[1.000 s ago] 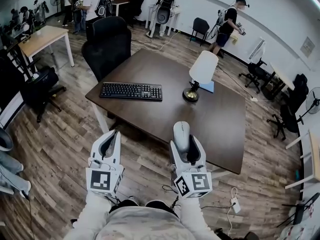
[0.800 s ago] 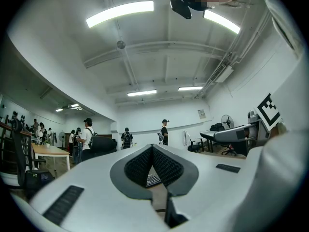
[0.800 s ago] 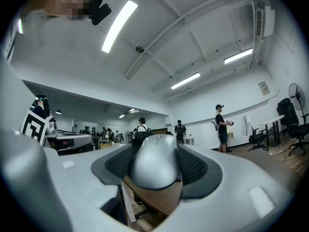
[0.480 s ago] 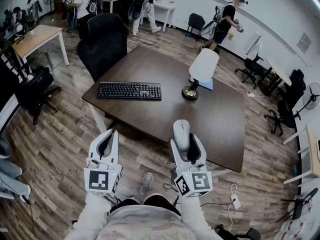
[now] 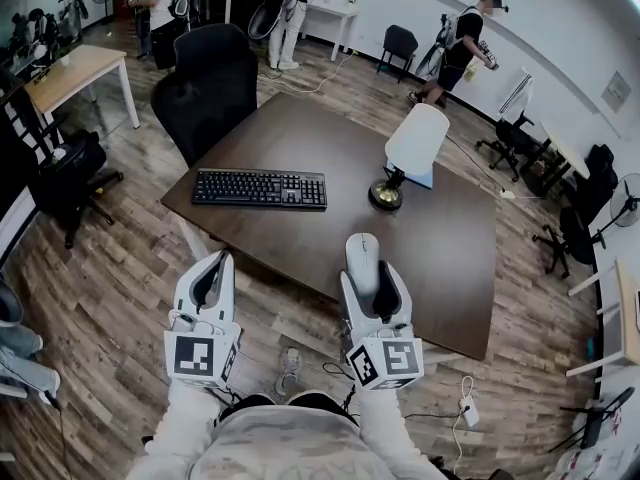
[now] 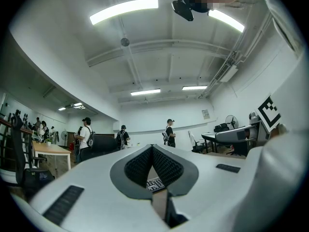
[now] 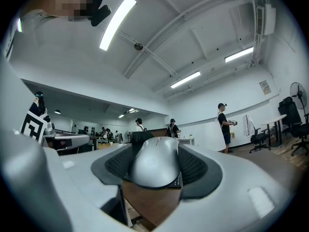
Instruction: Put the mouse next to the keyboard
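Note:
A grey mouse (image 5: 361,258) is held in my right gripper (image 5: 364,268), above the near edge of the dark wooden table (image 5: 330,158). In the right gripper view the mouse (image 7: 155,166) fills the gap between the padded fingers (image 7: 199,170). A black keyboard (image 5: 261,189) lies on the table's left part, well ahead and to the left of the mouse. My left gripper (image 5: 212,275) hangs over the floor in front of the table, jaws closed on nothing. Through its pads (image 6: 166,167) a bit of the keyboard (image 6: 155,183) shows.
A table lamp with a white shade (image 5: 417,140) and brass base (image 5: 385,197) stands right of the keyboard, beside a blue item (image 5: 421,179). A black office chair (image 5: 207,90) sits at the table's far left. Several people (image 5: 460,43) stand at the back of the room.
The view has shifted slightly; both grippers stay in much the same place, the right one still holding the mouse near the table's front edge.

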`<control>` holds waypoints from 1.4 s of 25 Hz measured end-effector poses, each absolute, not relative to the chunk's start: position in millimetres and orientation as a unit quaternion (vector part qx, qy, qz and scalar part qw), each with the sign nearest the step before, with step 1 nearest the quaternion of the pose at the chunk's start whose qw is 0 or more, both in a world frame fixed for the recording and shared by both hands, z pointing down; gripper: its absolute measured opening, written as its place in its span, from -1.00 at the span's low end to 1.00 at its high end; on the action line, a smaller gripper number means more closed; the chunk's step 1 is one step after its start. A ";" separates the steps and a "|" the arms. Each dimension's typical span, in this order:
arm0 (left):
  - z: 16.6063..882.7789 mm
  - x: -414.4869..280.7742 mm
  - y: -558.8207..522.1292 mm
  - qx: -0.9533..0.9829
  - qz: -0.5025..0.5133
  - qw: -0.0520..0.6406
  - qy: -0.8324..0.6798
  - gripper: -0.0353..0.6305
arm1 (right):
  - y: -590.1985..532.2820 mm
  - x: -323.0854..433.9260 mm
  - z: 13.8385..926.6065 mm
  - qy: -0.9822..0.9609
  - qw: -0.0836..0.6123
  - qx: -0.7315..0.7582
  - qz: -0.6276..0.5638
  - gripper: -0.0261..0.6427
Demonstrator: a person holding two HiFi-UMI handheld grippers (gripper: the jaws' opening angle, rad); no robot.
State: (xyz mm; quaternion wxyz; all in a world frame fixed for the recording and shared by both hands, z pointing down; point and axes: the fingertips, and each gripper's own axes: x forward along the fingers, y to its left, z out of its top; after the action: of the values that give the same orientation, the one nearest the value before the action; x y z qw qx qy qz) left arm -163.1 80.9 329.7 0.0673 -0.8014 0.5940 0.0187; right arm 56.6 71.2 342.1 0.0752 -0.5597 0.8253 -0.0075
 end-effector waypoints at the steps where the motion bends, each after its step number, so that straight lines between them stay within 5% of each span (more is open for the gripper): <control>1: 329.7 -161.9 74.1 -0.801 0.019 0.067 0.594 -0.88 | 64.4 57.6 342.0 0.825 0.076 -0.559 -0.008 0.00; 35: 328.8 -105.7 -112.9 -0.784 0.011 0.079 0.616 -0.88 | -136.8 110.0 347.7 0.841 0.094 -0.532 -0.017 0.00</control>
State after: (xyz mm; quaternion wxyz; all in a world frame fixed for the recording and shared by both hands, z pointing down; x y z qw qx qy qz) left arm -105.7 -112.9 328.8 0.0785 -0.7838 0.6160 0.0107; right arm 110.0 -136.8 347.7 0.0945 -0.5325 0.8410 -0.0174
